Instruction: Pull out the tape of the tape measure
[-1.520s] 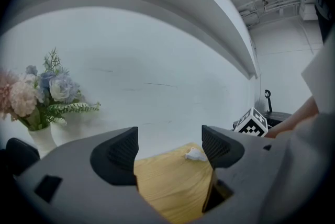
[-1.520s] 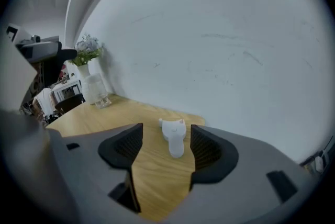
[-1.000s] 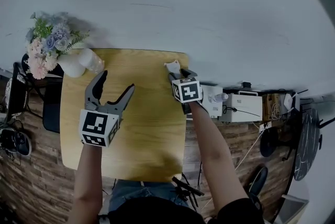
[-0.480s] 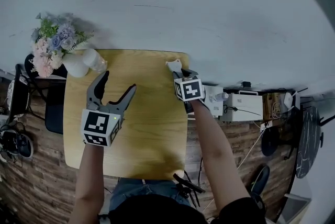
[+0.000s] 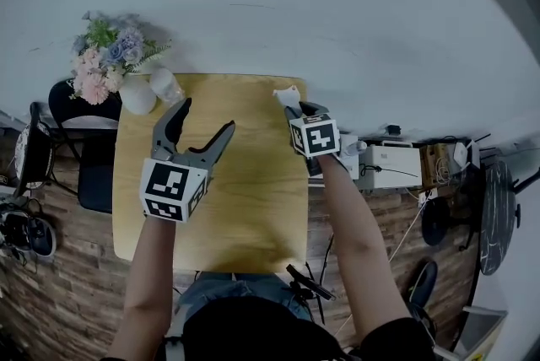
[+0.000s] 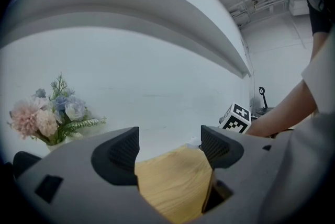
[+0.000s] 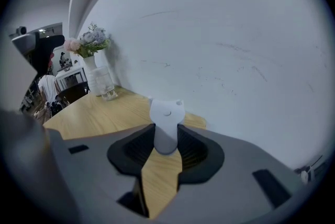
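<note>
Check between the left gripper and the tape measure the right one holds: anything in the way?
Nothing visible. Only bare table lies between the open left gripper and the white tape measure clamped by the right gripper at the table's far right corner. The flowers stand aside.

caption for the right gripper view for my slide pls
Right tongs clamped on the white tape measure at the far corner of the wooden table, flower vase beyond.

The table (image 5: 253, 207) is matt pale wood, the tape measure (image 7: 166, 113) smooth white plastic.
</note>
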Available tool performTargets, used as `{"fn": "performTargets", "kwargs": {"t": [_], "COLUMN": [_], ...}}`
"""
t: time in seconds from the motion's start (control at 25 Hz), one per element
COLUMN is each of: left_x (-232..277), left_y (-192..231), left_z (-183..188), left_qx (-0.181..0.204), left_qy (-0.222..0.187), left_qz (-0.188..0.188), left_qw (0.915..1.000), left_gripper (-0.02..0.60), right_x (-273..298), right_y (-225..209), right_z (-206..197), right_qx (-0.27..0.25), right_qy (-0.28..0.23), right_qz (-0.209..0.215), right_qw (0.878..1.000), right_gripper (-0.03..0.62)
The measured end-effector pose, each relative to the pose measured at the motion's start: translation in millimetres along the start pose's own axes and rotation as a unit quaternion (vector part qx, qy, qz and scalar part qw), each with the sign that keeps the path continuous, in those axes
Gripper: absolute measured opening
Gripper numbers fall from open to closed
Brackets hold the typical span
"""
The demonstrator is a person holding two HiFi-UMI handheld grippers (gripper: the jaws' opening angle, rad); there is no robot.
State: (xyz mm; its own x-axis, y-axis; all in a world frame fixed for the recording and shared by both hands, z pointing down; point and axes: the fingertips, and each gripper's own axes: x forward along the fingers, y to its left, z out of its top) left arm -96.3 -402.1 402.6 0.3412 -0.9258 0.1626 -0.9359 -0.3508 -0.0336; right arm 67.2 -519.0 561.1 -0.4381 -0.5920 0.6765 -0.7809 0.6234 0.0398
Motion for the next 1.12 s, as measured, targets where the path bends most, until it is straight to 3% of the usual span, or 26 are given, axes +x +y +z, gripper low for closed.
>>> {"fn": "performTargets", "kwargs": {"t": [0.48,0.76,1.12], "left_x": [-56,-88,-132], "left_y": [-8,-18,-32], "left_z": [45,56,60], "left_qx": [0.015,0.017,0.024], "left_qy": [-0.059,-0.081,-0.099], "left_qz": [-0.025,-0.048,-0.081], "left_qw": [0.9978,0.9955,0.9915], "left_gripper": [0.370,0.368,0.362], "right_x": [-90,-143,-210], "right_y": [37,72,119], "right_z": [28,32,27], "right_qx": [-0.003,-0.017,0.012], "right_qy": [-0.044,-0.070,-0.104], "right_qz": [-0.038,-0.060,-0.080], "right_qw": [0.998,0.996,0.991], "right_gripper": [0.144,0.144,0.144]}}
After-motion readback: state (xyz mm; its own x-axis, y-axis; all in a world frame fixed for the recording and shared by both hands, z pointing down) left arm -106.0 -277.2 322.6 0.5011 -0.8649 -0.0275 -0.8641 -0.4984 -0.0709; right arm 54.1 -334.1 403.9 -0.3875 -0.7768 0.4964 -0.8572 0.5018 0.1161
